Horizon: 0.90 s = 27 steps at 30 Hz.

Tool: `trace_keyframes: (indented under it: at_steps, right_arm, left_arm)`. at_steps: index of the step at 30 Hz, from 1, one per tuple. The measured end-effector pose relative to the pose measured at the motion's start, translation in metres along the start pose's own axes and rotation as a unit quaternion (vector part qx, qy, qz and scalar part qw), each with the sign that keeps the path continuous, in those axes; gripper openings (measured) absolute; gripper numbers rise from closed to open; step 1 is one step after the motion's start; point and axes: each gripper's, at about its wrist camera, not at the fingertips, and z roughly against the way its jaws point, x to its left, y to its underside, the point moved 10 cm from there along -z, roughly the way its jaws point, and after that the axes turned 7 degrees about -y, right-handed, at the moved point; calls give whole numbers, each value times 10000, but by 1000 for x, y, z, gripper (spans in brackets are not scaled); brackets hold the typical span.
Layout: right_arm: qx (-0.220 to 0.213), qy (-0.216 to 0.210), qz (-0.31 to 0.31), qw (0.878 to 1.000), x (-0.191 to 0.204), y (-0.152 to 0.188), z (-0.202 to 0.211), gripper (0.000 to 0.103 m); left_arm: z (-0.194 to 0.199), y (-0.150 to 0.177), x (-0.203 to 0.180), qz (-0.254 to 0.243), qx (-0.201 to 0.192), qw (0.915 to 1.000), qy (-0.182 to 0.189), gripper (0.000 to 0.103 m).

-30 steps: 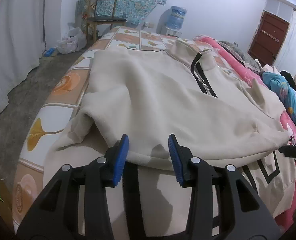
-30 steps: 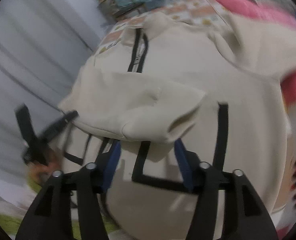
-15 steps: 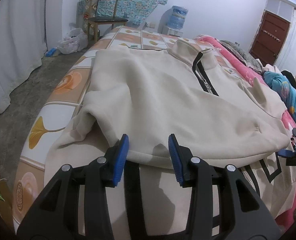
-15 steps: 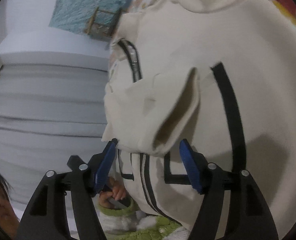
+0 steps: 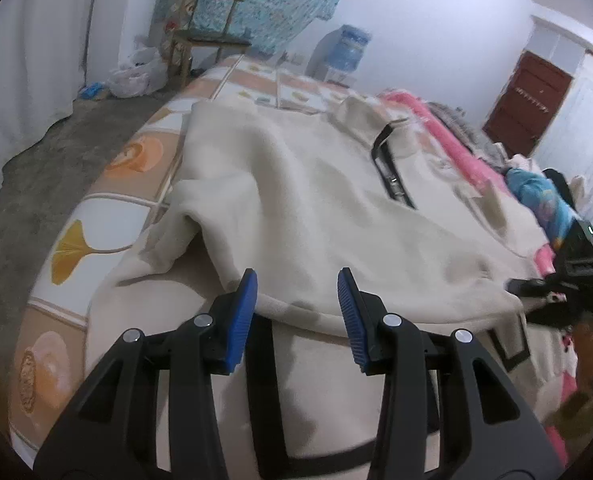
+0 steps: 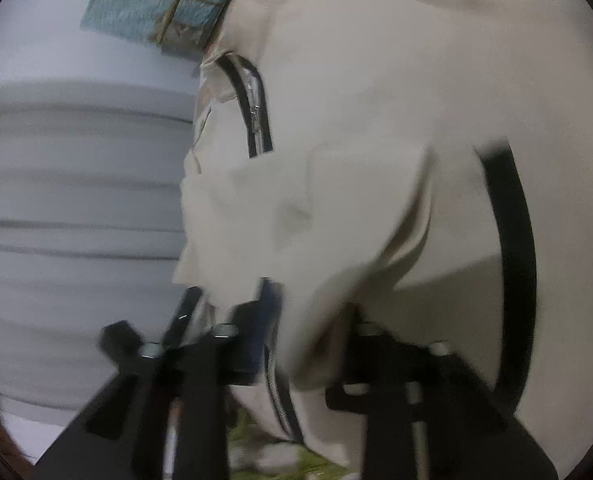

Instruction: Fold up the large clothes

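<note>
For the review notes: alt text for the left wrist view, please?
A cream zip-up garment lies spread on a patterned bed, its folded edge between the left gripper's parted blue pads. The right gripper meets the fold's far corner.

Black tongs (image 5: 297, 312) with ribbed blue pads (image 5: 242, 320), silver screws.

Counted: 1 jacket (image 5: 336, 216), 2 grippers, left (image 5: 296, 316) and right (image 6: 308, 336), 1 chair (image 5: 204, 36), 1 water bottle (image 5: 350, 50), 1 door (image 5: 526, 104).

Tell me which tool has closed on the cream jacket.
The right tool: its jaws have just closed on the cream jacket fold. The left tool stands open, pads clear.
</note>
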Motion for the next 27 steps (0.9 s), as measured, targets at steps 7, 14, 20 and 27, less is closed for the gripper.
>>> trace_keyframes:
  at_steps: [7, 14, 20, 27]
  right_arm:
    - [287, 249, 1362, 9899, 104, -58, -40, 11]
    - [104, -945, 3813, 9196, 351, -66, -74, 11]
    - [-830, -1024, 4280, 8941, 343, -89, 4, 11]
    - [-515, 865, 2219, 9699, 83, -133, 13, 11]
  left_arm:
    - [23, 19, -12, -349, -1, 9990, 276, 41]
    - [-4, 9, 24, -144, 172, 9950, -970, 40]
    - [-16, -3, 58, 228, 252, 9888, -1452, 40]
    - [-19, -2, 48, -130, 203, 9831, -1814, 40]
